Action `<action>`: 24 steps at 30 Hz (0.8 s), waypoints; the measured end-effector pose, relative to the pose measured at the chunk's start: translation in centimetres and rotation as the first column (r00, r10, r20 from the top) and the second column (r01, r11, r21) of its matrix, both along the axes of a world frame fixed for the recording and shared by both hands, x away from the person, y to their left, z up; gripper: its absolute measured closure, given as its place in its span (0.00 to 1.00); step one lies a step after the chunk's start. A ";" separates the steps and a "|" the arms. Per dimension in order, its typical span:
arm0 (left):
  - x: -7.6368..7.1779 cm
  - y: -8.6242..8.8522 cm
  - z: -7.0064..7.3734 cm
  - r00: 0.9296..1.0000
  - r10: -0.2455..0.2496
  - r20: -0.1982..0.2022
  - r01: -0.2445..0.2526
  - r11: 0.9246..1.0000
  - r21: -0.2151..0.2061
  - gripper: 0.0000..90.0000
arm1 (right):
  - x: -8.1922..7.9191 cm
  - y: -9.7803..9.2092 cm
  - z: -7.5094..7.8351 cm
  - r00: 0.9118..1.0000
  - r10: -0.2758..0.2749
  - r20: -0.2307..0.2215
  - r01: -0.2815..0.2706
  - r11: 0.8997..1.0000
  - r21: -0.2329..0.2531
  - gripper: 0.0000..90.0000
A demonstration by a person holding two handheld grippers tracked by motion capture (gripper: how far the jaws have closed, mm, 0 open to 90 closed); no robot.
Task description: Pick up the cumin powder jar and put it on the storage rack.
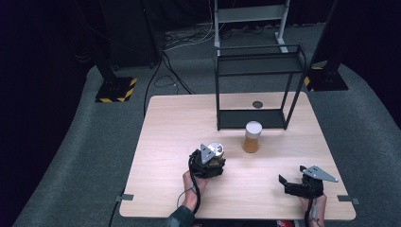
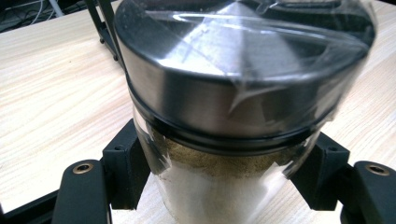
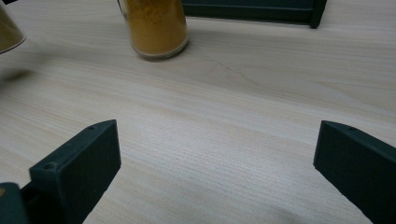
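A glass jar (image 2: 224, 196) of brownish powder with a silver metal lid (image 2: 233, 70) sits between the jaws of my left gripper (image 2: 224, 172), which is shut on its glass body just under the lid. From above, that left gripper (image 1: 215, 158) and its jar (image 1: 216, 150) are at the table's centre left. In the right gripper view the jar's base (image 3: 7, 32) looks lifted, with a shadow beneath it. A second jar (image 1: 253, 137) of orange powder with a white lid stands upright in front of the rack. My right gripper (image 1: 292, 174) is open near the front right corner, with bare table between its jaws (image 3: 217, 163).
A black two-shelf metal rack (image 1: 257, 71) stands at the back of the wooden table (image 1: 165, 142), its lower shelf right behind the orange jar (image 3: 156, 28). A small dark disc (image 1: 257, 104) lies under the rack. Grey carpet, cables and stand bases surround the table.
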State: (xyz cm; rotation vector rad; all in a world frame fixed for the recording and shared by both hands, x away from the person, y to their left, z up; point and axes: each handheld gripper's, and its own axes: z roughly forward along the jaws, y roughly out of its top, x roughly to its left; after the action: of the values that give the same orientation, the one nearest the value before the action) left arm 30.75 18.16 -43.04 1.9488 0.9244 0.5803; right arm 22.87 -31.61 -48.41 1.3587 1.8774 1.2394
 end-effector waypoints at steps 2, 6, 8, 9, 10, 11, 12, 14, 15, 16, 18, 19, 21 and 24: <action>0.0 0.1 0.3 1.000 -0.004 -0.001 0.004 1.000 0.001 0.33 | 0.0 0.0 0.0 1.000 -0.001 0.001 0.001 1.000 0.000 0.00; 0.1 0.2 0.7 1.000 -0.010 0.000 0.010 1.000 0.001 0.33 | 0.0 0.0 0.0 1.000 -0.001 0.002 0.001 1.000 0.000 0.00; 0.2 0.2 0.9 1.000 -0.013 0.005 0.013 1.000 0.006 0.33 | 0.0 0.0 0.0 1.000 -0.002 0.002 0.002 1.000 0.000 0.00; 0.2 0.2 1.0 1.000 -0.016 0.003 0.016 1.000 0.005 0.33 | 0.0 0.0 0.0 1.000 -0.002 0.002 0.002 1.000 0.001 0.00; 0.3 0.3 1.1 1.000 -0.019 0.003 0.019 1.000 0.003 0.33 | -0.1 0.0 0.0 1.000 -0.002 0.002 0.002 1.000 0.000 0.00; 0.3 0.3 1.2 1.000 -0.022 0.004 0.022 1.000 0.003 0.33 | 0.0 0.0 0.0 1.000 -0.002 0.002 0.002 1.000 0.000 0.00; 0.4 0.3 1.4 1.000 -0.023 0.004 0.023 1.000 0.005 0.33 | 0.0 0.0 0.0 1.000 -0.002 0.002 0.002 1.000 0.000 0.00; 0.5 0.3 1.7 1.000 -0.029 0.007 0.029 1.000 0.005 0.33 | 0.0 0.0 0.0 1.000 -0.003 0.002 0.003 1.000 -0.001 0.00; 0.5 0.3 1.7 1.000 -0.029 0.007 0.029 1.000 0.005 0.33 | 0.0 0.0 0.0 1.000 -0.003 0.002 0.003 1.000 -0.001 0.00; 0.6 0.2 1.9 0.999 -0.033 0.014 0.033 0.999 0.006 0.33 | 0.0 0.0 0.0 1.000 -0.003 0.002 0.003 1.000 0.000 0.00; 0.7 0.1 2.2 0.999 -0.036 0.017 0.036 0.999 0.005 0.33 | 0.0 0.0 0.0 1.000 -0.003 0.002 0.003 1.000 0.001 0.00; 0.8 0.0 2.4 0.999 -0.040 0.021 0.040 0.999 0.005 0.33 | -0.1 0.0 0.0 1.000 -0.003 0.002 0.003 1.000 0.001 0.00; 0.9 -0.1 2.7 0.999 -0.046 0.025 0.045 0.999 0.011 0.33 | -0.1 0.0 0.0 1.000 -0.004 0.002 0.004 1.000 0.003 0.00; 0.9 -0.5 3.1 0.998 -0.047 0.032 0.046 0.999 0.023 0.33 | -0.1 0.0 0.0 1.000 -0.003 0.003 0.003 1.000 0.003 0.00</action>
State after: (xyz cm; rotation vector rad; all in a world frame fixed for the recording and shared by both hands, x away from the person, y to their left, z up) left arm 31.66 17.70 -39.90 1.9702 0.8534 0.5955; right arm 22.81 -31.63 -48.45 1.3604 1.8718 1.2419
